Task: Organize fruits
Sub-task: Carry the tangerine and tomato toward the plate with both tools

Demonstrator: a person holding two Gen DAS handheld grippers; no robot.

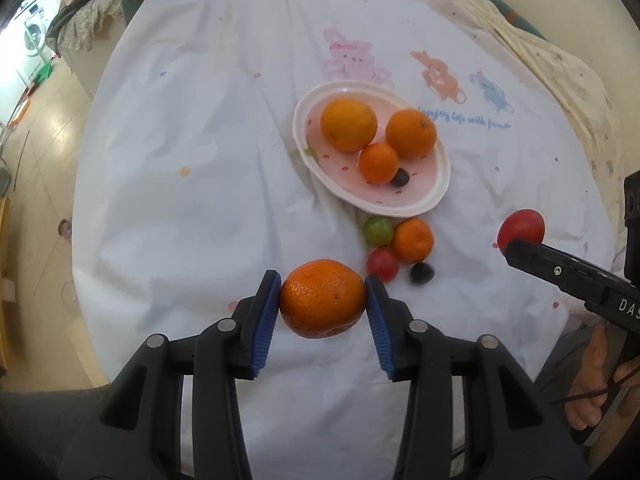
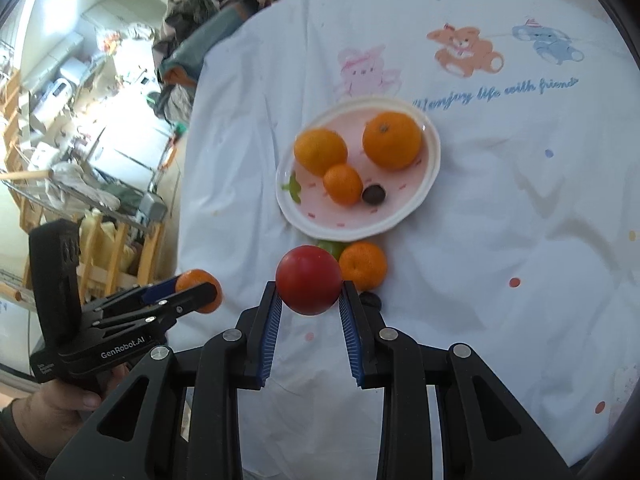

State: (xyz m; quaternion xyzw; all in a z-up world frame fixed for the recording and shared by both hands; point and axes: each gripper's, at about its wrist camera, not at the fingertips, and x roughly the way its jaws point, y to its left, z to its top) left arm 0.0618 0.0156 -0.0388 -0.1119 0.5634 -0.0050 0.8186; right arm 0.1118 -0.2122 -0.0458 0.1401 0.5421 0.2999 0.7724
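Observation:
My left gripper [image 1: 322, 300] is shut on a large orange [image 1: 322, 304], held above the white cloth, near side of the plate. My right gripper [image 2: 309, 300] is shut on a red round fruit [image 2: 309, 279]; it also shows in the left wrist view [image 1: 521, 230]. The white and pink oval plate [image 1: 432, 196] holds three oranges [image 1: 349, 124] and a dark grape [image 1: 400, 178]. Below the plate on the cloth lie a green grape [image 1: 377, 230], a small orange [image 1: 412, 239], a red grape [image 1: 382, 264] and a dark grape [image 1: 421, 273].
The white cloth with cartoon animal prints [image 1: 352, 58] covers the round table [image 1: 168, 200]. The table edge drops to the floor on the left [image 1: 44, 152]. Clothes pile at the far edge [image 2: 224, 4]. Shelves and clutter stand beyond the table [image 2: 80, 120].

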